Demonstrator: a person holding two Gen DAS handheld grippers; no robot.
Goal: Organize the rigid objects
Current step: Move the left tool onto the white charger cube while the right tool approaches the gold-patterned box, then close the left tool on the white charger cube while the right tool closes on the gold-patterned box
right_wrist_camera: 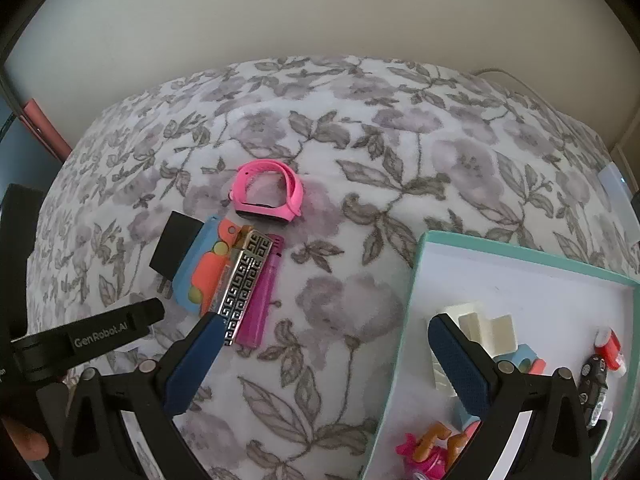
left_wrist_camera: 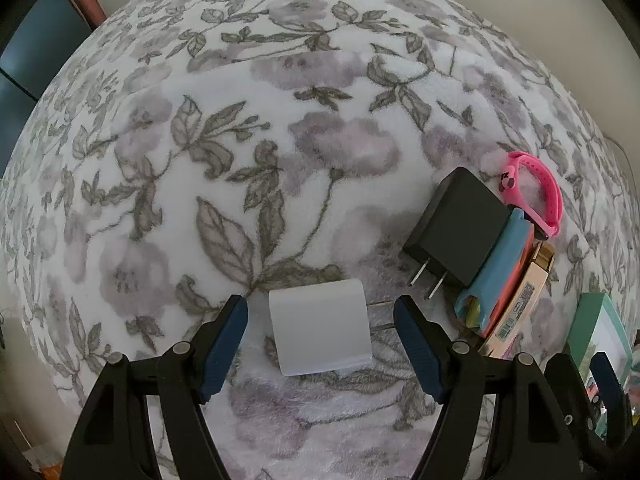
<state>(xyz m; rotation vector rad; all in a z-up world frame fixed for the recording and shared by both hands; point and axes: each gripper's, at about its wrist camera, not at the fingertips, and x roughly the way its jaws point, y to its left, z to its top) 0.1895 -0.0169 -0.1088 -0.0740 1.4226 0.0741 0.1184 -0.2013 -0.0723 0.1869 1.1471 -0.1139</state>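
Your teal-rimmed white tray [right_wrist_camera: 420,280] holds small toys; both grippers hang unclenched over the floral fleece blanket [left_wrist_camera: 280,120].

The tray, at 4 o'clock in your right view, contains cream blocks [right_wrist_camera: 486,328], a red-and-white piece [right_wrist_camera: 610,350], a black toy car [right_wrist_camera: 594,380] and a pink-and-orange figure [right_wrist_camera: 432,448]. Your right gripper [right_wrist_camera: 324,354] straddles the tray's near left edge, jaws spread, gripping nothing. Your left gripper [left_wrist_camera: 320,336] has its jaws spread around a white plastic block [left_wrist_camera: 320,328] without touching it. At 3 o'clock of that block lie a black plug adapter [left_wrist_camera: 456,224], blue-and-orange case [left_wrist_camera: 496,264], patterned silver lighter [right_wrist_camera: 244,280], magenta lighter [right_wrist_camera: 262,292] and pink wristband [right_wrist_camera: 268,192], packed together. From 9 to 12 o'clock the blanket is open to its edge.
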